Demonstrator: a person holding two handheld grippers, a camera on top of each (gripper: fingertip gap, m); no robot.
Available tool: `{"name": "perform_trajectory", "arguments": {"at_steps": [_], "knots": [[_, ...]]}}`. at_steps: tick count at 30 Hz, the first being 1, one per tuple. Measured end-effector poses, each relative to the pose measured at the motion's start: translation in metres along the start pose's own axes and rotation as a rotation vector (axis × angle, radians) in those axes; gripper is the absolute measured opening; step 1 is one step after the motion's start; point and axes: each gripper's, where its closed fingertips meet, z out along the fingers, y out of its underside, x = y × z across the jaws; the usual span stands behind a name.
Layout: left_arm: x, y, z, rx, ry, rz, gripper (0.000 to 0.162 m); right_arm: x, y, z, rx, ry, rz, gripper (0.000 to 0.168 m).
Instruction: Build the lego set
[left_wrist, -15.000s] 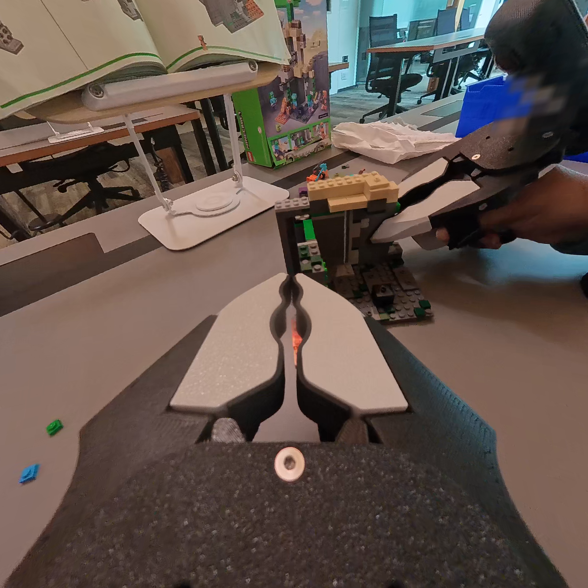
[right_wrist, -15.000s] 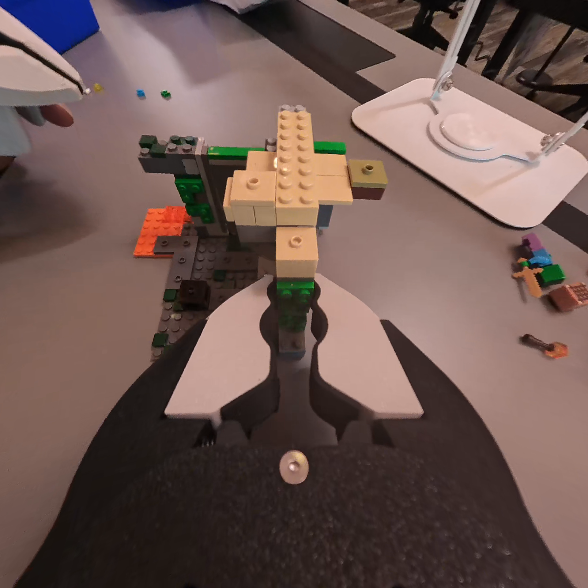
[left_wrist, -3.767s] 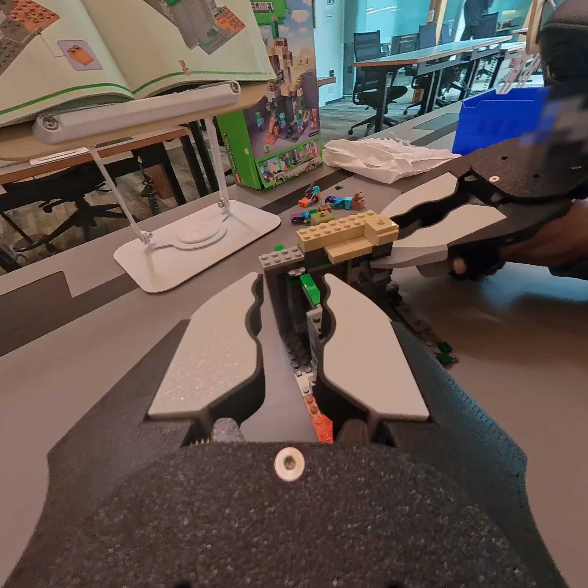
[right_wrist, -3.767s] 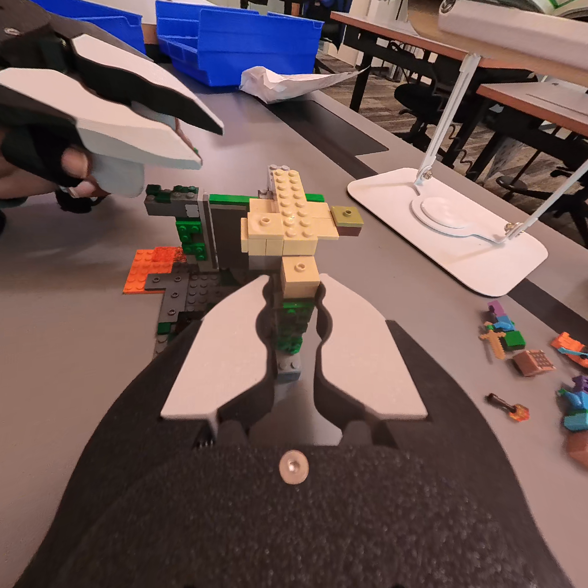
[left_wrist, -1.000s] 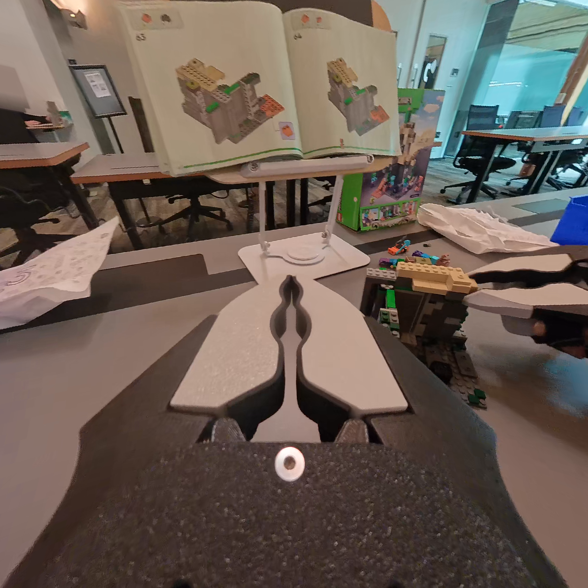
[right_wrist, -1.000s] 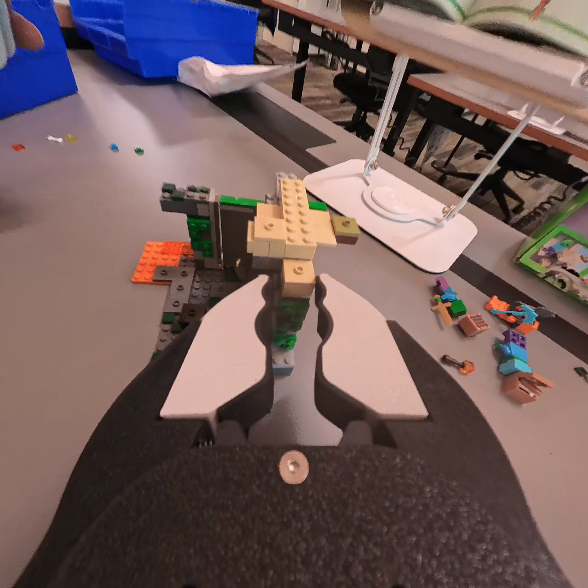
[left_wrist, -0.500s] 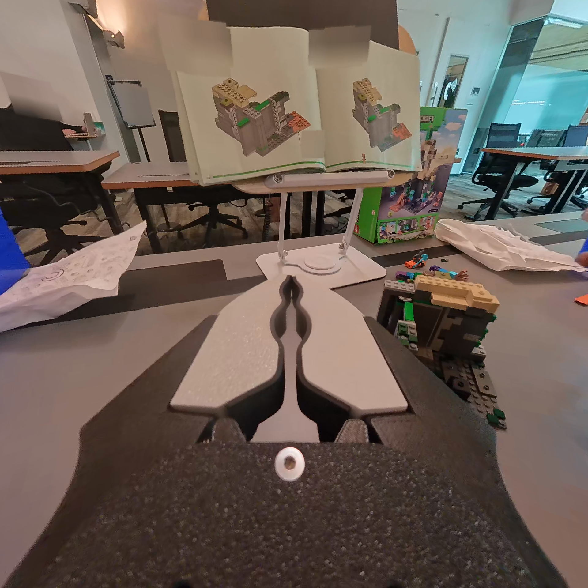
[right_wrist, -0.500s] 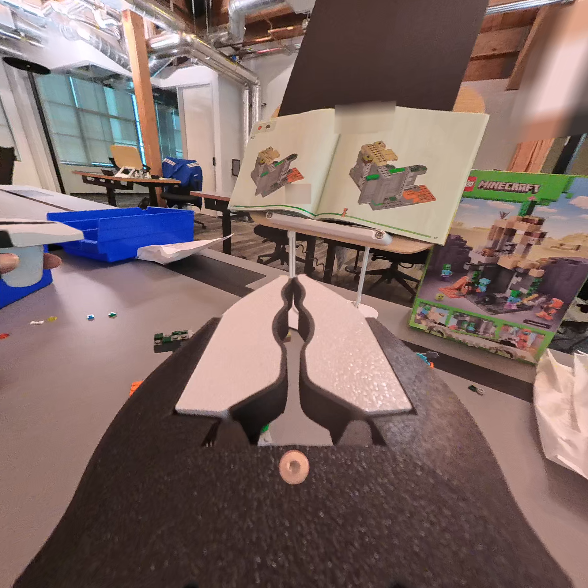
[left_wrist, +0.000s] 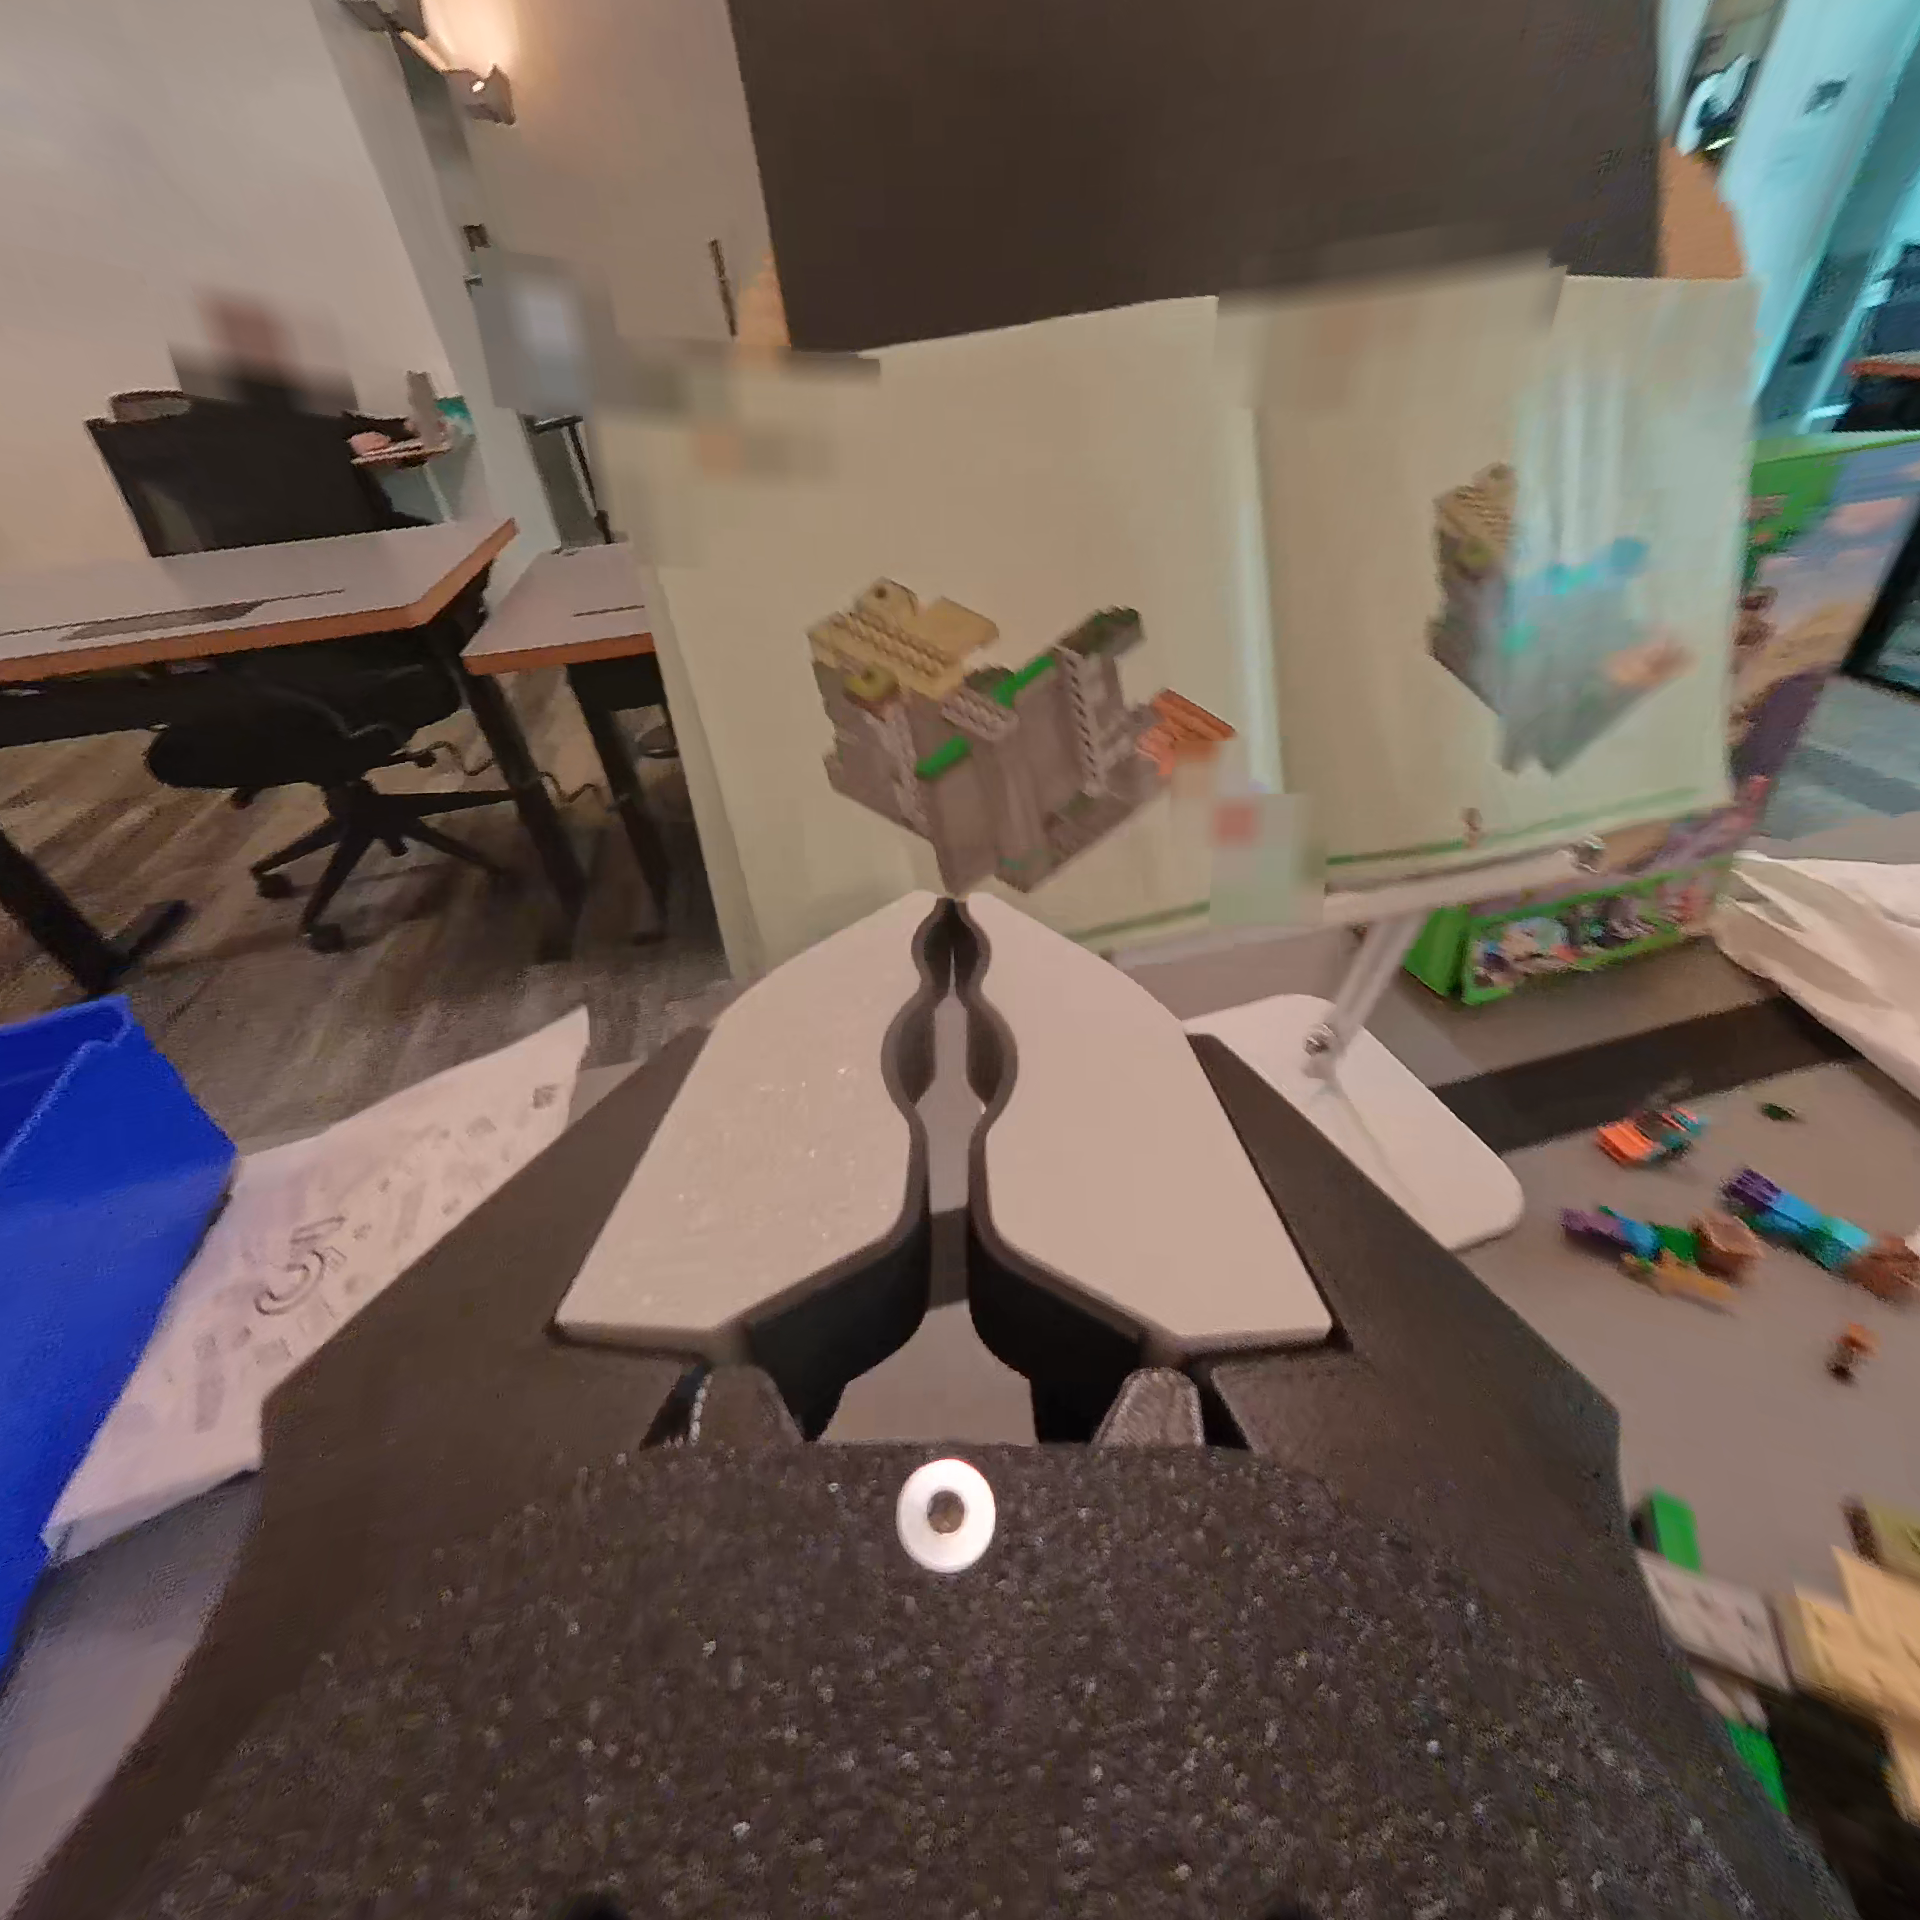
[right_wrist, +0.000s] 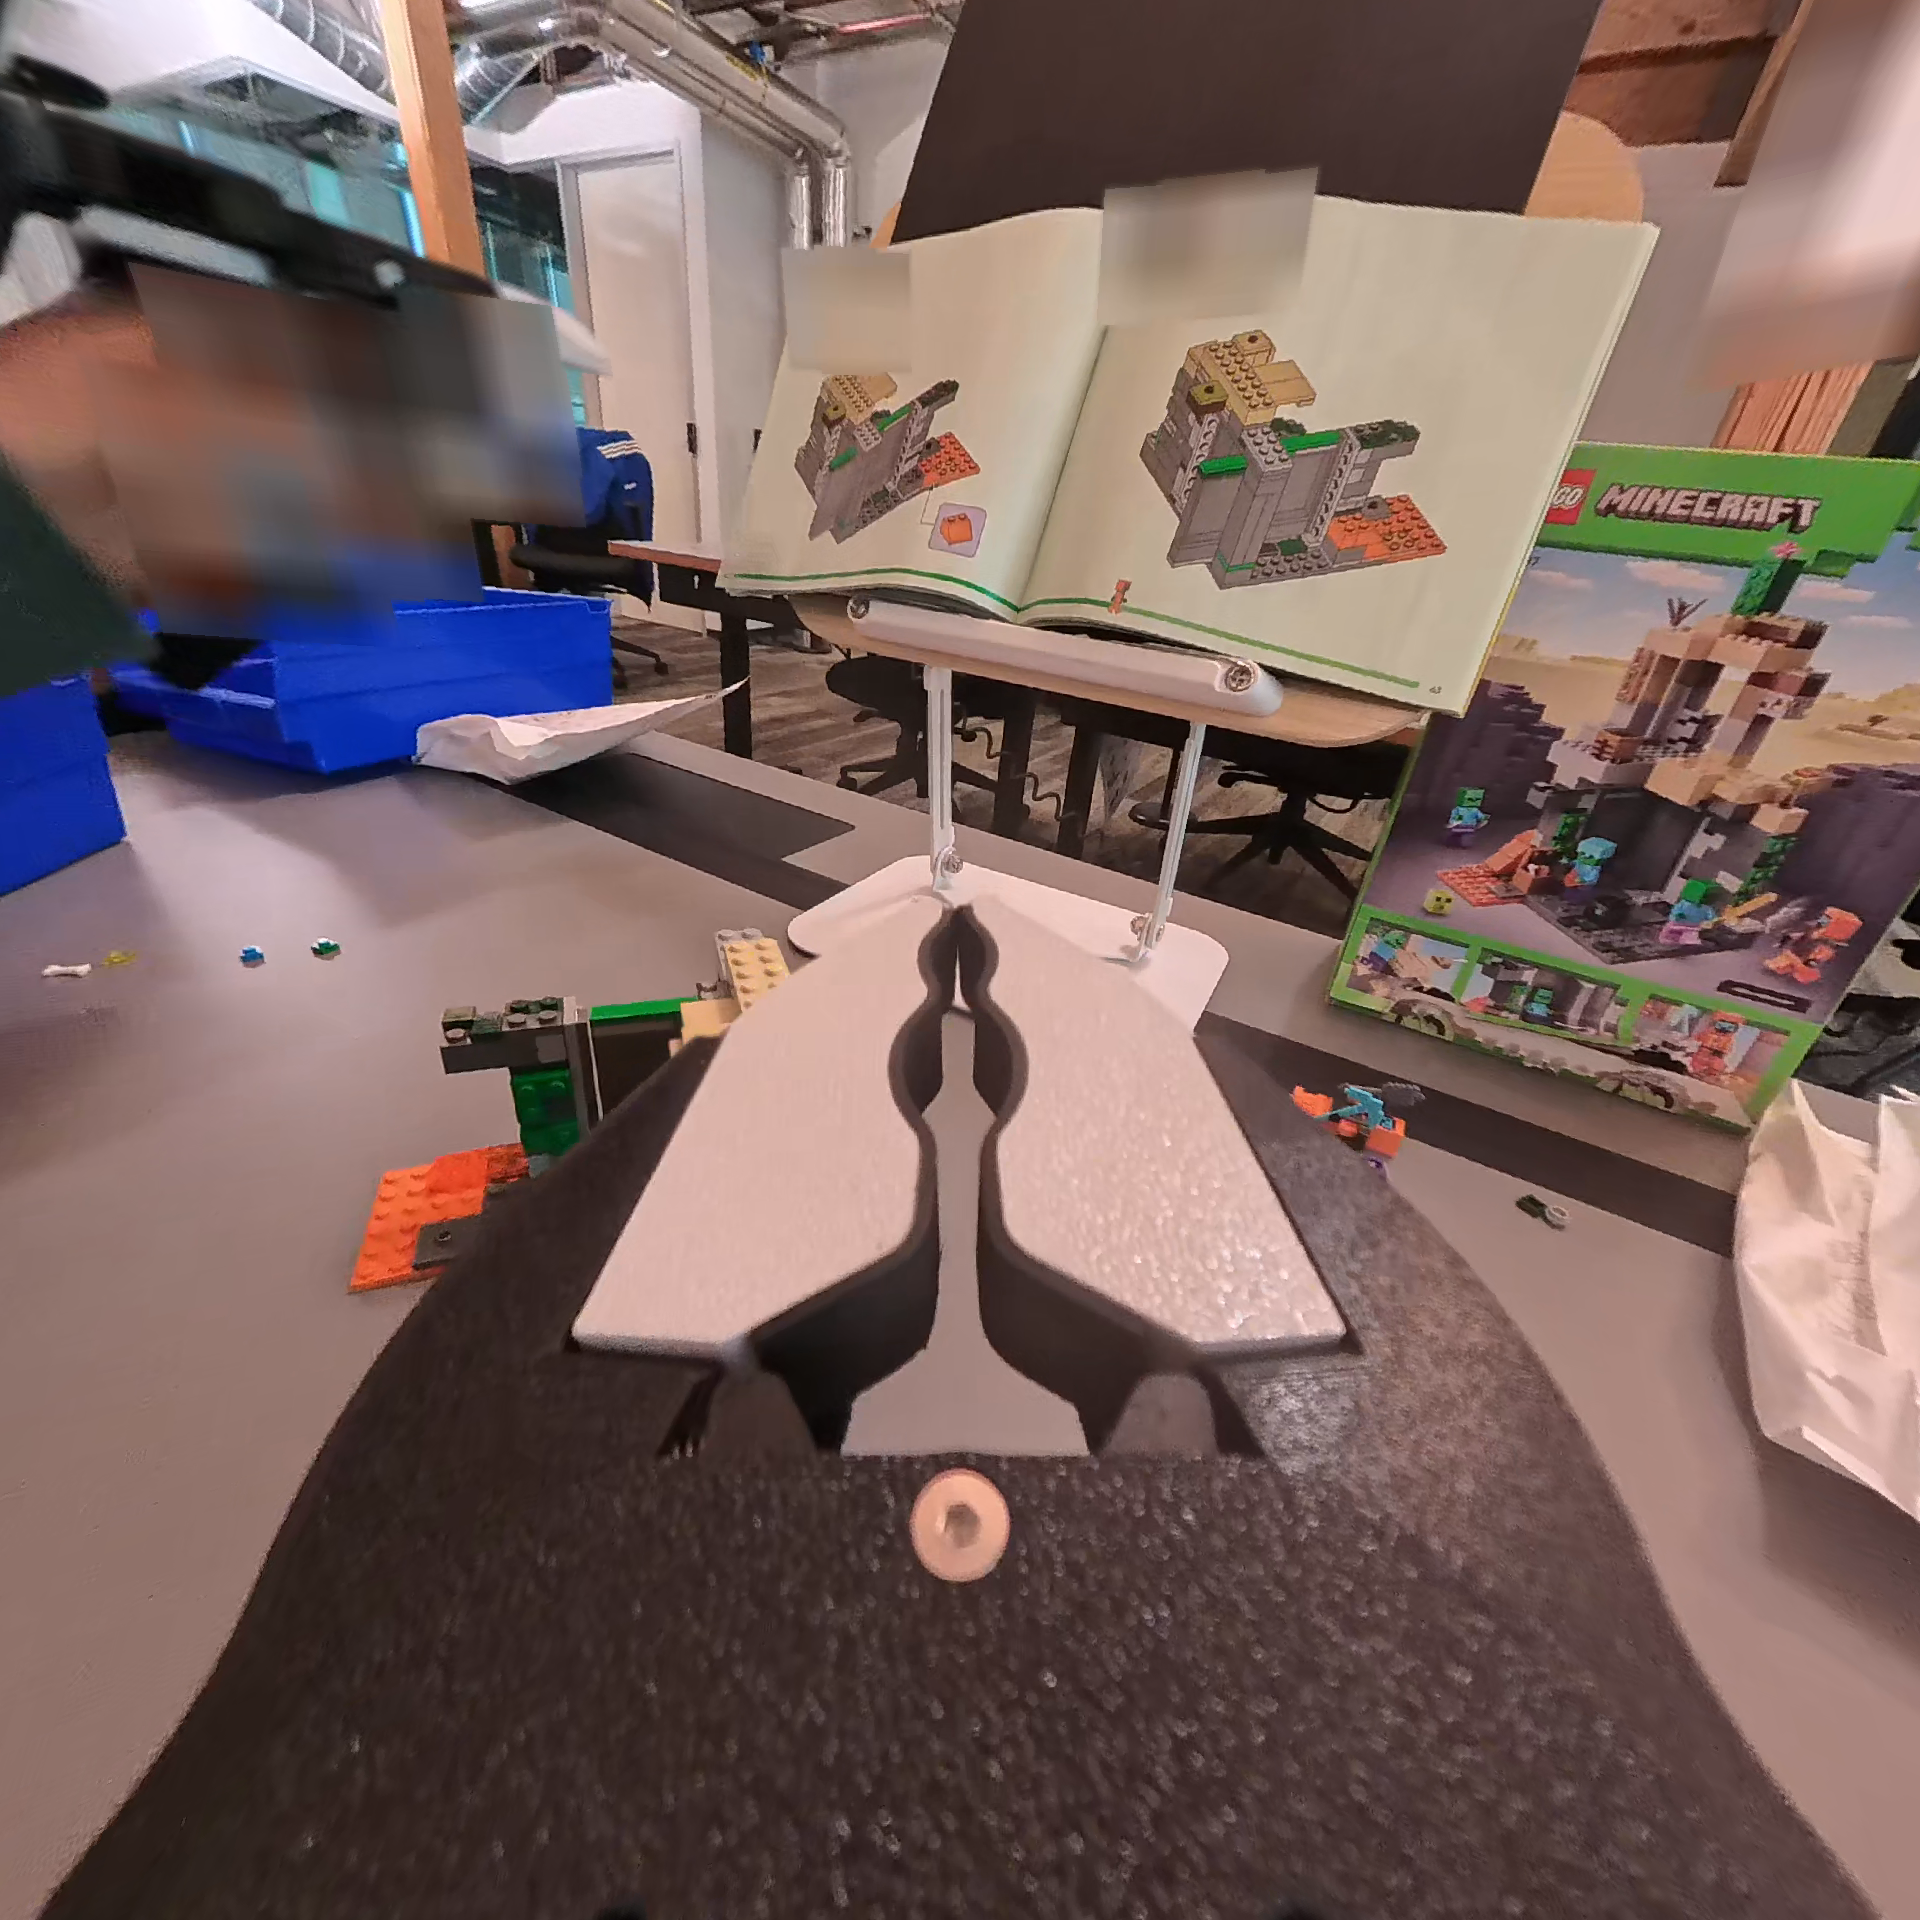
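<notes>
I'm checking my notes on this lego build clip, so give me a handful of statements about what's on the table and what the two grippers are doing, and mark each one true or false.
1. The right gripper is shut with nothing between its fingers. True.
2. The left gripper holds an orange brick. False: it is shut and empty.
3. The instruction booklet lies flat on the table. False: it stands open on a white stand above the table.
4. An orange plate sits at the base of the partly built lego model. True.
5. The green set box stands to the right of the stand in the right wrist view. True.
6. The blue bins are stacked on the model. False: they sit apart, far left on the table.
</notes>
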Motion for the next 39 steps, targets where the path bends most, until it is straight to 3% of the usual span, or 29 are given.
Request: {"name": "perform_trajectory", "arguments": {"at_steps": [6, 13, 39], "knots": [[-0.019, -0.029, 0.052, -0.017, -0.099, 0.02, 0.0, 0.007, 0.003, 0.0, -0.009, -0.005, 0.029, 0.0], [-0.028, -0.049, 0.081, -0.014, -0.146, 0.065, 0.0, 0.005, 0.007, 0.001, -0.019, -0.023, 0.016, 0.0], [-0.019, -0.057, 0.071, 0.04, -0.057, 0.126, 0.0, -0.009, 0.011, 0.004, -0.002, -0.121, 0.079, 0.0]]}}
